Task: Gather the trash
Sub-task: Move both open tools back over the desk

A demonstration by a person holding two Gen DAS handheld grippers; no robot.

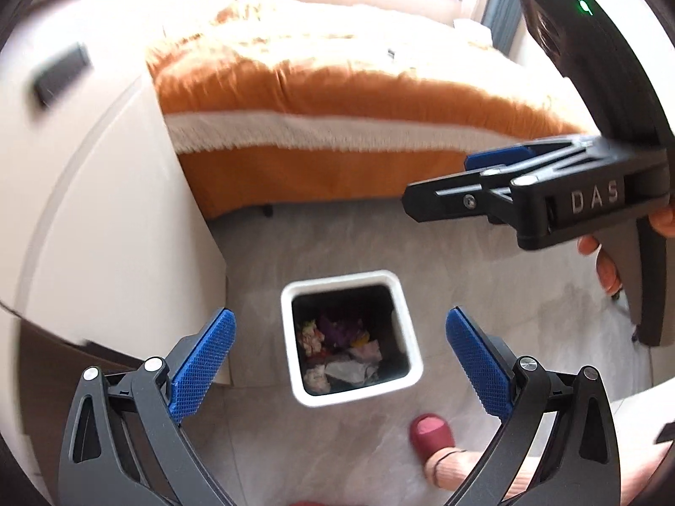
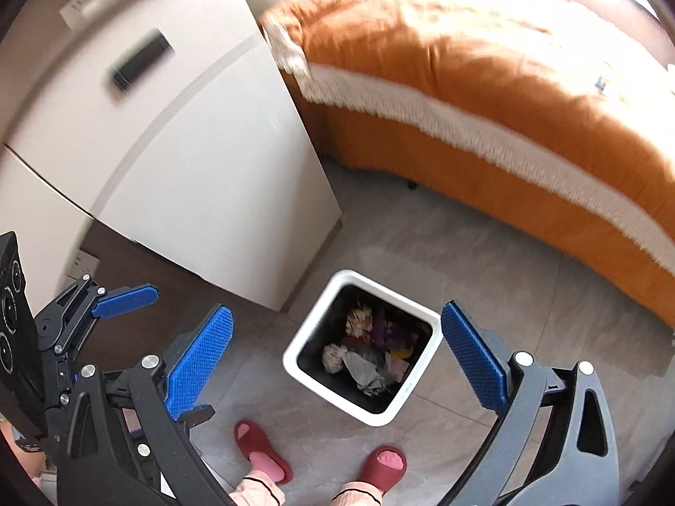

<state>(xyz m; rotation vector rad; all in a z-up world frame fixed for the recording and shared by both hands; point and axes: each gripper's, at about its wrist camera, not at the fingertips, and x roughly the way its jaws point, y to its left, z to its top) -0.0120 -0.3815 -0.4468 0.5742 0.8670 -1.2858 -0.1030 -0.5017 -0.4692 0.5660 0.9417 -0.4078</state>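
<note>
A white square trash bin [image 1: 405, 329] [image 2: 303, 341] stands on the grey floor, with several crumpled scraps of trash [image 1: 341, 354] [image 2: 371, 350] at its bottom. My left gripper [image 1: 339, 358] hangs well above the bin, open wide, nothing between its blue pads [image 1: 202, 367]. My right gripper [image 2: 337, 358] also hovers above the bin, open and empty, blue pads [image 2: 198, 362] spread apart. In the left wrist view the right gripper shows from the side at the right [image 1: 476, 177]. The left gripper's fingers [image 2: 122, 299] appear at the left of the right wrist view.
A white cabinet [image 1: 105, 211] [image 2: 190, 160] stands left of the bin. A bed with an orange cover [image 1: 337, 97] [image 2: 485, 84] lies beyond it. The person's feet in red slippers [image 1: 430, 434] [image 2: 261, 451] stand on the tile floor just before the bin.
</note>
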